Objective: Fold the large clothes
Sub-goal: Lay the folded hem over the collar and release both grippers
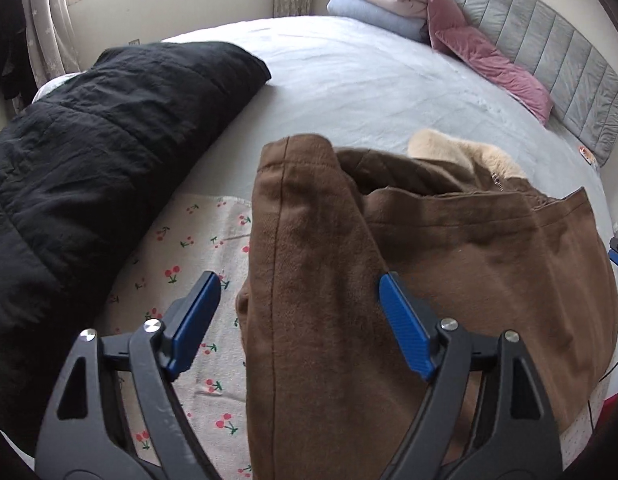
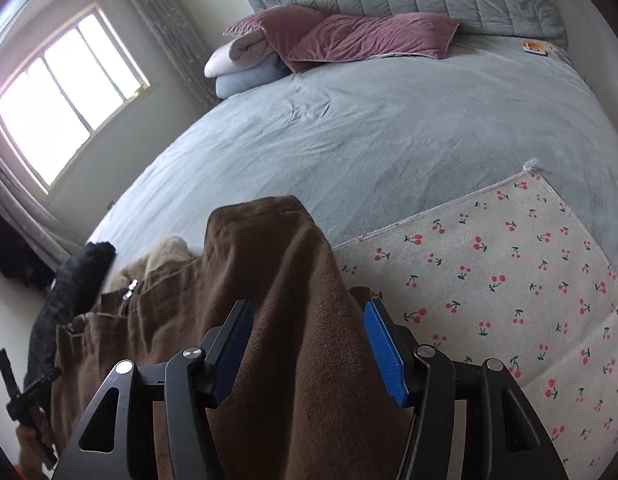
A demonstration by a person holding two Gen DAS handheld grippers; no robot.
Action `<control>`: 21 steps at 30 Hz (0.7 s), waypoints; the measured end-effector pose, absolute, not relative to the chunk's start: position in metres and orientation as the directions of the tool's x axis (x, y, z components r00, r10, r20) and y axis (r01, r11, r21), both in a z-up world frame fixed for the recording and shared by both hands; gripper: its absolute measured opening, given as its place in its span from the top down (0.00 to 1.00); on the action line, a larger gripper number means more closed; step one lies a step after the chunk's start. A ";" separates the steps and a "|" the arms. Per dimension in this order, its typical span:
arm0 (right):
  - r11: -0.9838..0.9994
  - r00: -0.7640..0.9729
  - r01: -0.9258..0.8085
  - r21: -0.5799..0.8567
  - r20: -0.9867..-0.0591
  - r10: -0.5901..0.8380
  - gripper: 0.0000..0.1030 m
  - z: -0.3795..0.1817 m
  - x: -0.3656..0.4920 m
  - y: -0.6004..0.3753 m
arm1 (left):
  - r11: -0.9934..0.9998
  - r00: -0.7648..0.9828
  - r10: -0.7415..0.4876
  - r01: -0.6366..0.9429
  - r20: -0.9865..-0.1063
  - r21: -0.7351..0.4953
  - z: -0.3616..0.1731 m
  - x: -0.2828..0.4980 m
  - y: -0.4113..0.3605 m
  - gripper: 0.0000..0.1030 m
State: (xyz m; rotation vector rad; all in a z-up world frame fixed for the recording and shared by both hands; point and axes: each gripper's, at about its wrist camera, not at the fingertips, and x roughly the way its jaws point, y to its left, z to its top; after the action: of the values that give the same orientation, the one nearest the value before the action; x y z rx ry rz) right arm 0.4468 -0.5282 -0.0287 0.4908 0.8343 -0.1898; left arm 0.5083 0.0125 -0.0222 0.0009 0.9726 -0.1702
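Note:
A brown coat (image 1: 449,264) with a cream fleece collar (image 1: 461,152) lies on the cherry-print mat (image 1: 181,240) on the bed. One brown sleeve (image 1: 301,248) runs forward between the fingers of my left gripper (image 1: 299,286), whose jaws stand wide apart around the cloth. In the right wrist view the other brown sleeve (image 2: 277,264) lies between the fingers of my right gripper (image 2: 307,312), also wide open. The coat's zipper (image 2: 131,286) and collar show to the left there.
A black puffy jacket (image 1: 89,160) lies along the bed's left side. Folded pink and blue blankets (image 1: 377,8) and a mauve pillow (image 1: 493,64) sit by the grey headboard (image 1: 557,52). The grey-blue bedsheet (image 2: 369,140) stretches beyond the cherry-print mat (image 2: 509,280).

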 end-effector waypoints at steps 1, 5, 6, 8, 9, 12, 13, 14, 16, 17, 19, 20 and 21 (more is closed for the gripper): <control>0.885 0.635 0.351 0.305 -0.772 0.014 0.43 -0.036 0.456 -0.523 | 0.986 0.533 -0.151 0.142 -0.833 -0.088 -0.028 0.513 0.012 0.33; 0.921 0.623 0.362 0.148 -0.772 -0.121 0.92 -0.052 0.464 -0.495 | 0.988 0.563 -0.142 0.129 -0.814 -0.084 -0.024 0.512 0.002 0.90; 0.922 0.658 0.369 0.118 -0.734 -0.170 0.93 -0.046 0.458 -0.488 | 0.992 0.604 -0.112 0.119 -0.789 -0.049 -0.015 0.508 -0.002 0.92; 0.914 0.731 0.403 0.043 -0.616 -0.294 0.94 -0.022 0.442 -0.475 | 0.995 0.715 -0.075 0.097 -0.695 -0.007 0.013 0.496 -0.011 0.93; 0.905 0.758 0.426 0.023 -0.554 -0.343 0.94 -0.007 0.436 -0.471 | 0.996 0.767 -0.075 0.090 -0.637 -0.008 0.030 0.491 -0.013 0.93; 0.874 0.806 0.486 0.005 -0.390 -0.446 0.96 0.032 0.429 -0.460 | 0.997 0.877 -0.083 0.074 -0.473 -0.038 0.072 0.483 -0.020 0.93; 0.857 0.806 0.515 -0.024 -0.325 -0.494 0.98 0.043 0.431 -0.454 | 0.998 0.911 -0.059 0.052 -0.408 -0.027 0.082 0.482 -0.024 0.93; 0.833 0.797 0.550 -0.053 -0.264 -0.543 0.98 0.051 0.434 -0.449 | 0.999 0.934 -0.032 0.029 -0.356 -0.014 0.087 0.483 -0.027 0.93; 0.812 0.783 0.582 -0.057 -0.231 -0.577 0.98 0.059 0.448 -0.452 | 0.999 0.953 0.036 -0.030 -0.300 0.025 0.085 0.496 -0.033 0.92; 0.819 0.783 0.573 -0.034 -0.273 -0.560 0.98 0.056 0.461 -0.461 | 0.997 0.951 0.065 -0.052 -0.302 0.050 0.077 0.509 -0.038 0.92; 0.827 0.770 0.562 -0.016 -0.355 -0.531 0.97 0.040 0.483 -0.472 | 0.983 0.926 0.148 -0.098 -0.347 0.156 0.046 0.539 -0.050 0.87; 0.835 0.757 0.550 -0.014 -0.413 -0.506 0.97 0.028 0.494 -0.477 | 0.965 0.897 0.207 -0.121 -0.390 0.234 0.024 0.555 -0.056 0.87; 0.844 0.736 0.535 -0.019 -0.481 -0.477 0.93 0.014 0.506 -0.479 | 0.945 0.863 0.253 -0.123 -0.438 0.304 0.001 0.568 -0.061 0.87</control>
State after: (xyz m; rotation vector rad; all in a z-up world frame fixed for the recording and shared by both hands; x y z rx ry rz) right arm 0.5056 -0.4786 0.0139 0.1234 0.4932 -0.5577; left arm 0.5682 -0.0609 0.0014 0.2719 0.4932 0.1995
